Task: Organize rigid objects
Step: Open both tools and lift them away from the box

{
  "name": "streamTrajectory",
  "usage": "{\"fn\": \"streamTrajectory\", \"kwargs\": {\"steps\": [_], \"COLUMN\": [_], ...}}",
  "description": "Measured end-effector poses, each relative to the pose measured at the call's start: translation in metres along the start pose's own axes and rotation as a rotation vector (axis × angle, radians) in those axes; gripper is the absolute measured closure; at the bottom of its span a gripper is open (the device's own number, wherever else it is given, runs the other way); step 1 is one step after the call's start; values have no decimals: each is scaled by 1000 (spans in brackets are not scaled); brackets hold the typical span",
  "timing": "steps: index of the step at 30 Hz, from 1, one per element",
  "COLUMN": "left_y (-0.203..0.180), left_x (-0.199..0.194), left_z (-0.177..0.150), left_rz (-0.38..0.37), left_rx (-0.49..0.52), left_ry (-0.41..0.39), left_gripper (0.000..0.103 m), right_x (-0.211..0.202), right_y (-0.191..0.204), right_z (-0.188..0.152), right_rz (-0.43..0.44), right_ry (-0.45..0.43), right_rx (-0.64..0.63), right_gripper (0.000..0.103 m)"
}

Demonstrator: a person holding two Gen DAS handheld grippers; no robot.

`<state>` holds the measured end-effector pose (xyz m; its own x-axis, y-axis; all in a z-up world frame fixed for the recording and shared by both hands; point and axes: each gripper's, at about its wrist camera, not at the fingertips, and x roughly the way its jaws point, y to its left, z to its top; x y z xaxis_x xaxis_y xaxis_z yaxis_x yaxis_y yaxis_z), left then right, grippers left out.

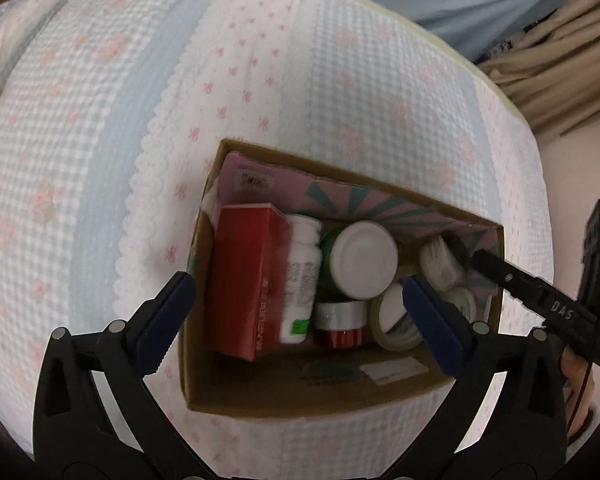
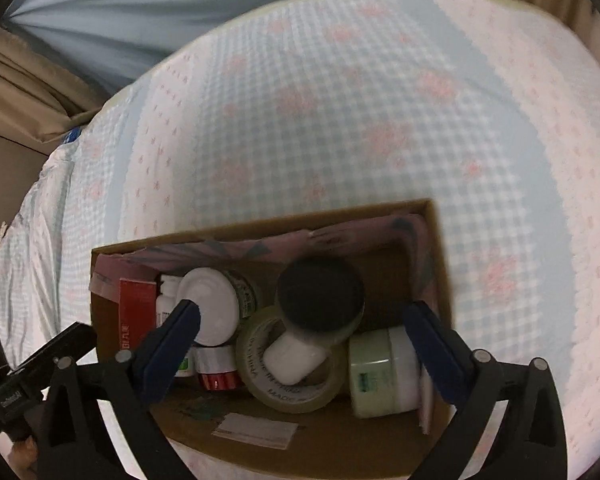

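A cardboard box sits on the bed. It holds a red carton, a white pill bottle, a white-lidded green jar, a small red-and-white jar, a tape roll, a black-lidded jar and a pale green jar. My left gripper is open above the box. My right gripper is open above the box; it also shows in the left wrist view.
The bed has a checked blue, white and pink cover. Beige curtains and blue fabric hang behind it. The bed edge drops off at the right of the left wrist view.
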<state>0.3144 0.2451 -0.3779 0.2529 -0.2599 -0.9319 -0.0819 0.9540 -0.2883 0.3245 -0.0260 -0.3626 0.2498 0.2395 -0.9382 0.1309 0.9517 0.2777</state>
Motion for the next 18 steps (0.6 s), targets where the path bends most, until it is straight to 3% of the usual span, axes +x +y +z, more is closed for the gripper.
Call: {"fn": "streamTrajectory", "kwargs": {"steps": [9, 18], "left_y": [-3, -13], "left_x": [-17, -56], "left_z": [-18, -39], "left_rz": [26, 30], "left_rx": [12, 33], "left_ry": [-11, -73], "left_gripper": [0, 0], "right_x": [-10, -51], "right_y": [-4, 4], "right_z": [-17, -33], "right_rz": [2, 17], "right_ry": [24, -33], "right_rx": [25, -18], "right_gripper": [1, 1]}}
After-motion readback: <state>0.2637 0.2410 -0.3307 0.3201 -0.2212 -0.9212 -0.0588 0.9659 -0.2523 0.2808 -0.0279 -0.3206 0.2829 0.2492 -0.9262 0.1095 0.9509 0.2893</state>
